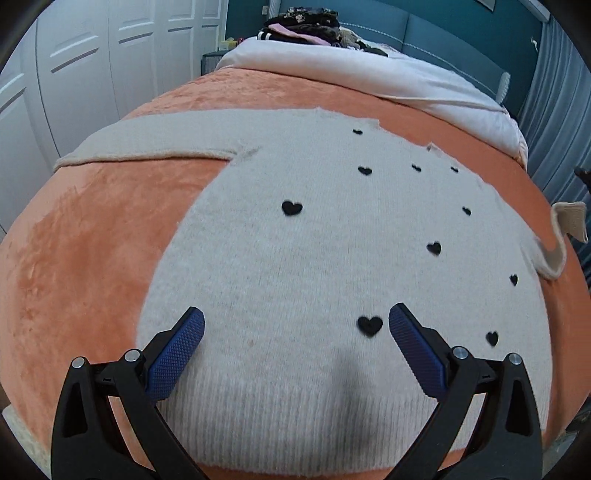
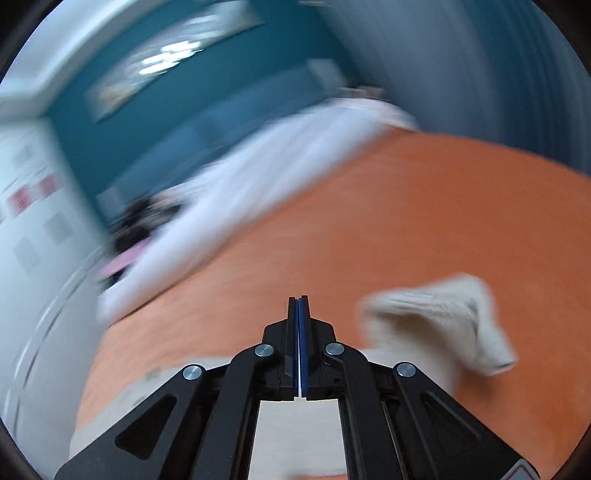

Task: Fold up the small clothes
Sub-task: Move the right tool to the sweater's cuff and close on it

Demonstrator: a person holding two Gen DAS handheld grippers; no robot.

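A cream knit sweater (image 1: pixel 314 236) with small black hearts lies flat on an orange blanket (image 1: pixel 92 240). One sleeve (image 1: pixel 147 144) stretches out to the left. The other sleeve (image 1: pixel 569 225) is bunched at the right edge. My left gripper (image 1: pixel 295 325) is open, with its blue pads over the sweater's lower part near the ribbed hem. In the blurred right wrist view, my right gripper (image 2: pixel 298 306) is shut with nothing between its pads. It is above the blanket (image 2: pixel 406 221), and the crumpled sleeve cuff (image 2: pixel 443 317) lies just to its right.
A white duvet (image 1: pixel 369 77) is folded back at the head of the bed, with a pile of dark clothes (image 1: pixel 303 26) beyond it. White wardrobe doors (image 1: pixel 92 66) stand to the left. A teal headboard (image 1: pixel 443 33) and grey curtains (image 1: pixel 554 110) are behind and right.
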